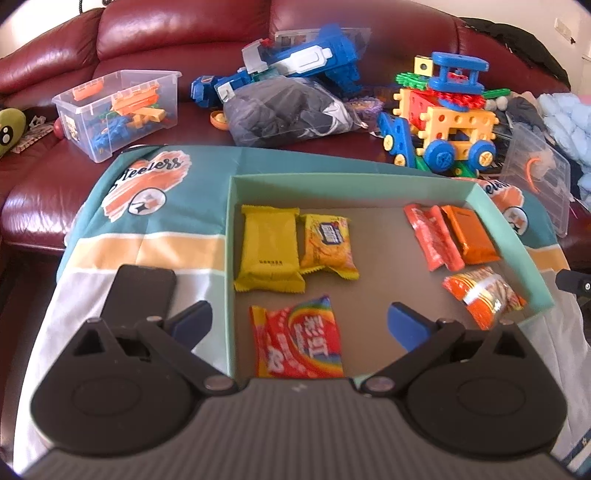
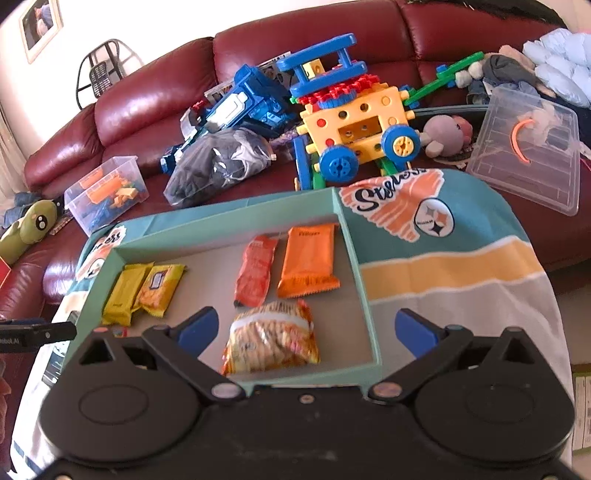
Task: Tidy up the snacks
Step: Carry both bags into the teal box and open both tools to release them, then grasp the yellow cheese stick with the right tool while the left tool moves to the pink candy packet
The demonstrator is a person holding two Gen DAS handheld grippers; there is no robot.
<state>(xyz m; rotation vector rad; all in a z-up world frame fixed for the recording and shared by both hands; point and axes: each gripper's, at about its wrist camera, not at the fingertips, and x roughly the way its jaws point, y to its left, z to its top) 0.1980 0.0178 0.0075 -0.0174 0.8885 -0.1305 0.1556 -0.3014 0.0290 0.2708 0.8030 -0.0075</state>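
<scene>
A: What is the left gripper (image 1: 299, 325) doing?

B: Its blue jaws are spread wide with nothing between the pads. It hangs over the near edge of the box (image 1: 417, 181), with the rainbow candy bag (image 1: 299, 343) just below and ahead of it, lying flat on the box floor.

A: And the right gripper (image 2: 306, 328)?

B: Also released, jaws wide apart, empty. Right in front of it lies the orange noodle snack bag (image 2: 273, 339), crinkly with a clear window, in the near right corner of the box.

A: How do the other snacks look?

B: On the left side two yellow packs sit side by side, touching: a plain yellow wafer pack (image 1: 269, 251) and a yellow cracker pack (image 1: 328, 247) with a blue label. On the right, a red-orange pouch (image 2: 256, 273) lies beside a flat orange wafer pack (image 2: 308, 262), both near the far wall.

A: Where is the box itself?

B: It is a shallow teal box with a grey floor, resting on a teal, yellow and white cloth (image 1: 147, 236). A dark phone (image 1: 142, 295) lies on the cloth just left of the box. Beyond stands a dark red sofa (image 1: 177, 33) piled with toys.
</scene>
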